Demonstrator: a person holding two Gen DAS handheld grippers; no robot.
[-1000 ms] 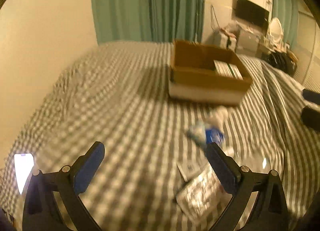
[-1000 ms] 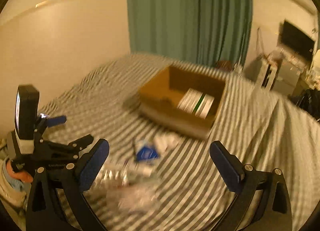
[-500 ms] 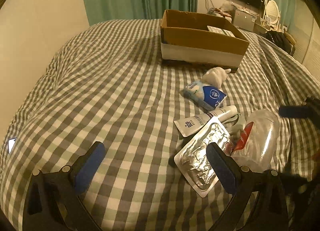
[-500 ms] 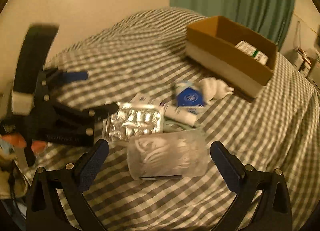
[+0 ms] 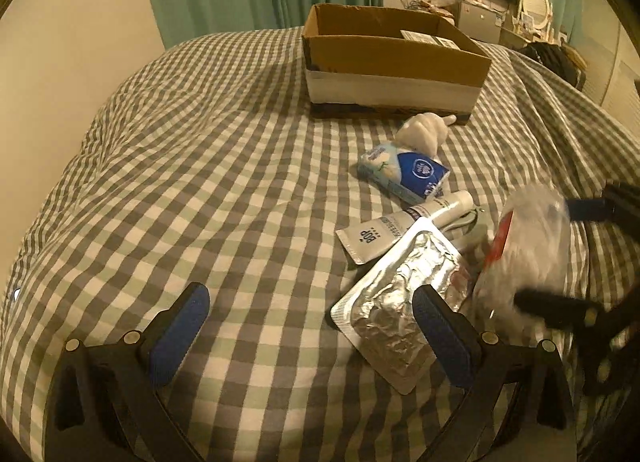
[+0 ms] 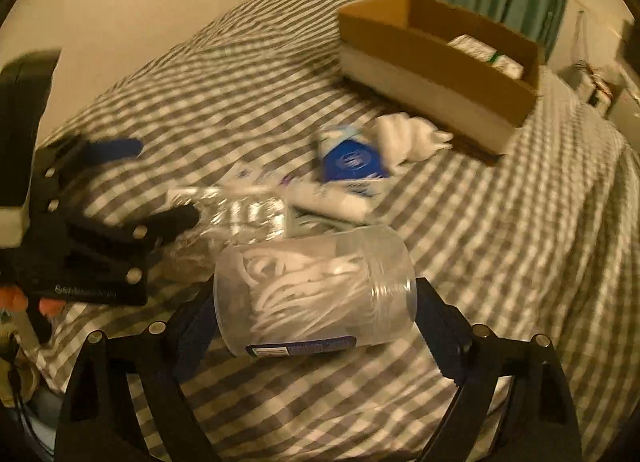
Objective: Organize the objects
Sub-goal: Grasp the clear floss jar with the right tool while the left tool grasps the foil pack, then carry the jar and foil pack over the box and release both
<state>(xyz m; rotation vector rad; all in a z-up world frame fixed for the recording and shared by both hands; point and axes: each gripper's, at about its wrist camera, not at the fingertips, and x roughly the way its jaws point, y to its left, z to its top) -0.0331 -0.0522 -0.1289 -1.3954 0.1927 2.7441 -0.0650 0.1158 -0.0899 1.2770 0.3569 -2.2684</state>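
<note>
Clear jar (image 6: 314,288), seemingly between fingers (image 6: 438,326)

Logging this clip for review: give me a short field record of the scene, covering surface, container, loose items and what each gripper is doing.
surface: grey-and-white checked bed cover
container: open brown cardboard box, a printed packet inside
loose items: white crumpled cloth, blue-and-white tissue pack, white tube, silver foil blister pack
right gripper: fingers on both ends of clear plastic jar of white picks
left gripper: open, empty, above the cover beside the blister pack
</note>
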